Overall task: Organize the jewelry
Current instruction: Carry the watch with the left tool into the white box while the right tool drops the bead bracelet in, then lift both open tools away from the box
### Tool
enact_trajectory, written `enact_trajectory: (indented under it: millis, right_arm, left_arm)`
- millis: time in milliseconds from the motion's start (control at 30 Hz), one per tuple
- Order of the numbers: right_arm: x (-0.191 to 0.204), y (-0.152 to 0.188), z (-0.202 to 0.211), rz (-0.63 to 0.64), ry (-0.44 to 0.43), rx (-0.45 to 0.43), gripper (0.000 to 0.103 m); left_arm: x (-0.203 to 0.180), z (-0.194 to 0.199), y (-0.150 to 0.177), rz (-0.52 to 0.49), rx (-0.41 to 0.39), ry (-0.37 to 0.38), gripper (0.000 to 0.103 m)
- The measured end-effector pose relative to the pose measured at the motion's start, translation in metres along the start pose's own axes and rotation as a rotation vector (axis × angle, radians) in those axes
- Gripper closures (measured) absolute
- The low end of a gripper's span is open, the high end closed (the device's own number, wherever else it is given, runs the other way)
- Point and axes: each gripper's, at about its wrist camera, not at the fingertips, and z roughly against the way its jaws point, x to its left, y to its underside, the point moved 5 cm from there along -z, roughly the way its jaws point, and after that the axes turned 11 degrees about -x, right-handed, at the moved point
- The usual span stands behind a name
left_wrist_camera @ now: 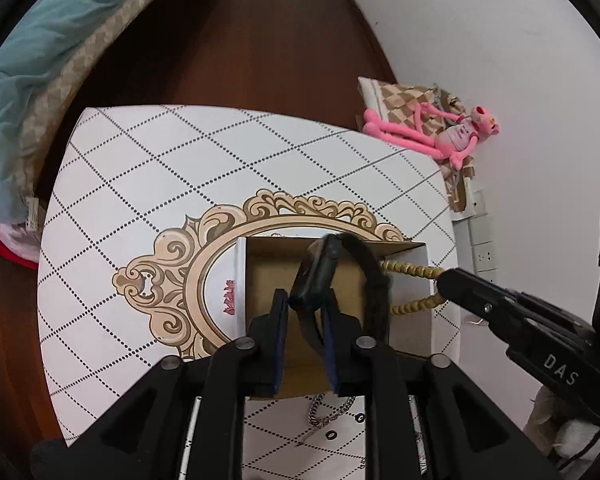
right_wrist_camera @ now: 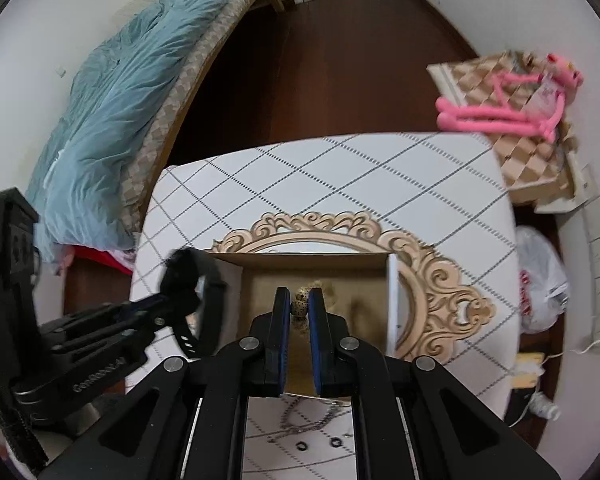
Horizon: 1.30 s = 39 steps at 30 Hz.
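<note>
Watch (left_wrist_camera: pixel 316 272): matte black, rubbery strap, clamped by left gripper (left_wrist_camera: pixel 305 304)
Beads (right_wrist_camera: pixel 300 303): round, speckled tan, pinched by right gripper (right_wrist_camera: pixel 300 306)
Box (left_wrist_camera: pixel 260 276): plain brown cardboard

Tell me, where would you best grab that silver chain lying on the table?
Probably from straight above, on the bunched loop of the silver chain beside the cardboard box. It lies flat and limp on the table, so pinching several links together gives the fingers more to hold.
</note>
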Motion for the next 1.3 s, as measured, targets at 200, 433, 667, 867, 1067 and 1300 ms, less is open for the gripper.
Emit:
enact_trajectory:
  millis: [200, 433, 667, 867, 1067, 1300]
  right_arm:
    - [-0.018, 0.006, -0.014, -0.062, -0.001, 0.079, 0.062]
    - [-0.031, 0.019, -0.004, 0.037, 0.171, 0.039, 0.029]
    - [-0.031, 0.049, -0.007, 0.13, 0.328, 0.014, 0.004]
    - [-0.031, 0.063, -0.008, 0.131, 0.34, 0.005, 0.003]
    - [-0.024, 0.066, 0.003, 0.128, 0.332, -0.024, 0.003]
    - [-0.007, 0.066, 0.04, 0.151, 0.336, -0.109, 0.003]
  left_arm:
    - [0.007, 0.009, -0.005, -0.025, -0.044, -0.063, 0.021]
    - [0.025, 0.019, 0.006, -0.09, -0.127, -0.232, 0.002]
    - [0.03, 0.021, 0.027, -0.136, -0.192, -0.334, 0.0]
    - [0.029, 0.022, 0.038, -0.138, -0.188, -0.349, 0.0]
    - [0.025, 0.035, 0.045, -0.129, -0.204, -0.36, 0.0]
    - [0.02, 0.071, 0.05, -0.112, -0.255, -0.387, 0.0]
